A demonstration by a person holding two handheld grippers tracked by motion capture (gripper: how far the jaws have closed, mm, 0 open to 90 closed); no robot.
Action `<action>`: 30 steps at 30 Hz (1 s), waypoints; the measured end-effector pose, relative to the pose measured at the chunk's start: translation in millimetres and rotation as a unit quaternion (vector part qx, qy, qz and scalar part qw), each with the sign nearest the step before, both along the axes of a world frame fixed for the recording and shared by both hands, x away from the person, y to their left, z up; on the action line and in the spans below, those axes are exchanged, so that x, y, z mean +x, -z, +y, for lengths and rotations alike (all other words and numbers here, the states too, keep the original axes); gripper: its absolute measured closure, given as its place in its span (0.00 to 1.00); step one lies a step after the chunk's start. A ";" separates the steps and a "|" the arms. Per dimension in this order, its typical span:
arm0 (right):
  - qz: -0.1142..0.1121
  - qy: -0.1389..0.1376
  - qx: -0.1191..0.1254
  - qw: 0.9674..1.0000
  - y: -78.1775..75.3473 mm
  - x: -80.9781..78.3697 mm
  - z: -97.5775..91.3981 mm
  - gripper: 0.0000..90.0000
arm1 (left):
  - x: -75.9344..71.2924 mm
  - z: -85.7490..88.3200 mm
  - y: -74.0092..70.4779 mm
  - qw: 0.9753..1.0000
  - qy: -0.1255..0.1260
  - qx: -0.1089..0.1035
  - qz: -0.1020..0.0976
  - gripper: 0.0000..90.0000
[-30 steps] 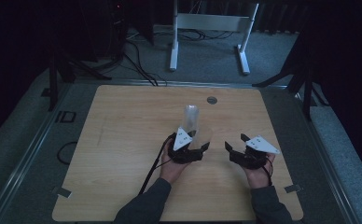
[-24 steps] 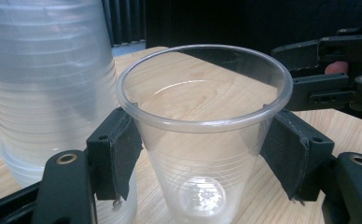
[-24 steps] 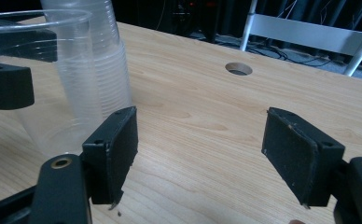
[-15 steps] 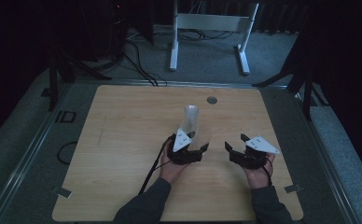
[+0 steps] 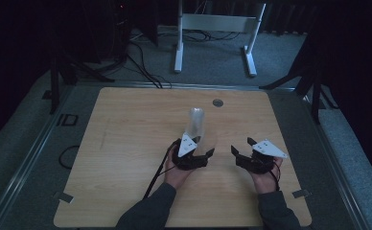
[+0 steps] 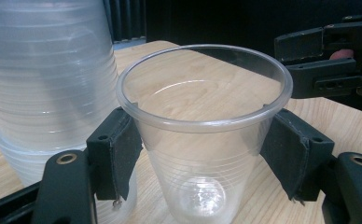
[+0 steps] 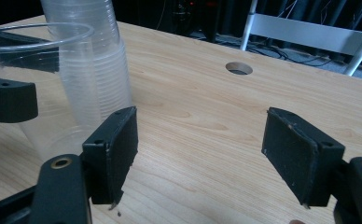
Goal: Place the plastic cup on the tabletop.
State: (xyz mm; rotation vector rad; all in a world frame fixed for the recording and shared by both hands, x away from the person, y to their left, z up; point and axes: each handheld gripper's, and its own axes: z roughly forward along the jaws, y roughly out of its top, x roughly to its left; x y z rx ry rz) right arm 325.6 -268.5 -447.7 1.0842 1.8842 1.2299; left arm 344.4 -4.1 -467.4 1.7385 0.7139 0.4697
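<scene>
A single clear plastic cup (image 6: 202,140) stands upright on the wooden table (image 5: 126,143), and my left gripper (image 6: 202,154) is shut on it, one pad against each side below the rim. Just to its left rises a tall stack of clear cups (image 6: 48,70). From above, the stack (image 5: 196,122) stands beside the left gripper (image 5: 207,149) near the table's middle. My right gripper (image 5: 239,149) rests to the right of it, open. In its own view the right gripper (image 7: 200,149) has nothing between its pads, with the stack (image 7: 90,60) and the held cup (image 7: 39,93) at left.
A round cable hole (image 5: 217,102) sits near the table's far edge. Beyond the table a white metal frame (image 5: 213,24) stands on the grey carpet among dark cables. A cable trails from the left gripper toward the front edge.
</scene>
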 end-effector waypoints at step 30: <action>0.001 0.000 -0.001 1.000 0.3 0.1 -0.7 0.30 | -3.0 -0.8 9.0 1.000 -0.001 0.017 -0.007 0.34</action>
